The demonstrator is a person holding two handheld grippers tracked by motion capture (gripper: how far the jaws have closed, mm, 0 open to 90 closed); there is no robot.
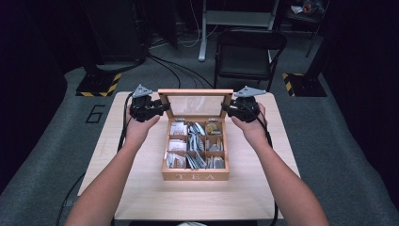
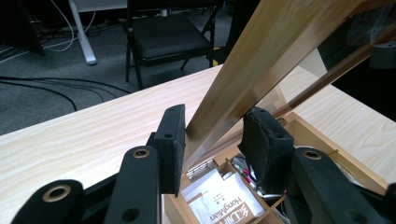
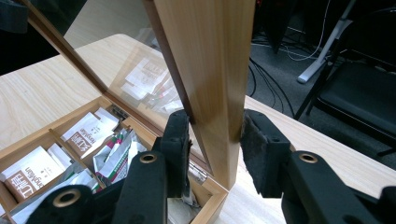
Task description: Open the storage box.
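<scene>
Pale wooden tea box (image 1: 195, 176), square compartments packed with paper sachets (image 1: 178, 128), seen on light wood-grain table (image 1: 141, 197) between both grippers. Glass-paned, wood-framed lid (image 1: 195, 92) held upright. Left gripper (image 2: 212, 135): padded black jaws clamped on lid's smooth side rail. Right gripper (image 3: 215, 135): jaws clamped on opposite rail, foam pads pressed against wood.
</scene>
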